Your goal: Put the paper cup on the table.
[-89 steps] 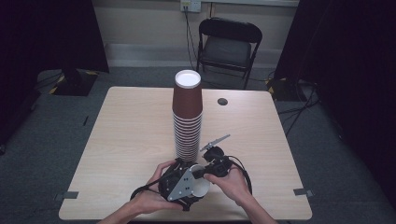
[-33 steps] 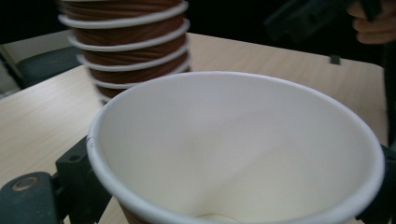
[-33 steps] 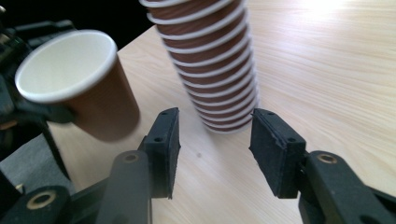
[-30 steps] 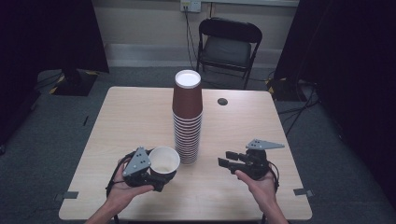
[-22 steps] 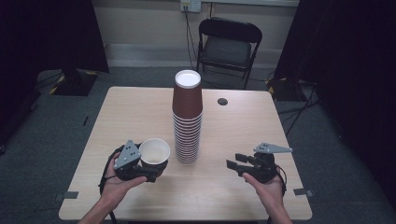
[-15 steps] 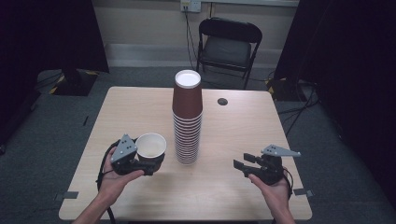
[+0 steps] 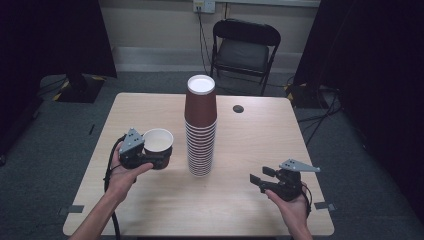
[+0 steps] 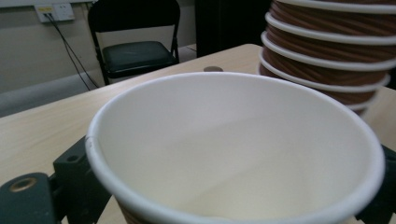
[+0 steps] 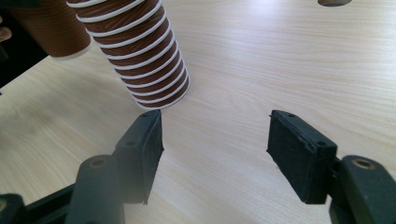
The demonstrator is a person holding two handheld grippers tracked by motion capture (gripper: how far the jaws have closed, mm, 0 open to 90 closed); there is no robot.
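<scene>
Dim room, grey carpet, a black folding chair (image 7: 244,47) at the top of the frame behind a pale wooden bench (image 7: 260,150). Mid-frame stands a tall stack of brown paper cups (image 7: 200,131). The left gripper (image 7: 150,155), left of the stack, has its jaws pinching a single brown paper cup with a white inside (image 7: 158,146), upright. The right gripper (image 7: 260,179), lower right, has jaws spread, empty. Looks like a cup's been separated; next move is probably setting it down on bare bench.

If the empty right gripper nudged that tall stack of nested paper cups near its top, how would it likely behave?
The stack of paper cups stands tall on a narrow base, so it would probably tip. Nested paper cups are likely light and slide easily on the smooth table. The right gripper is open.
</scene>
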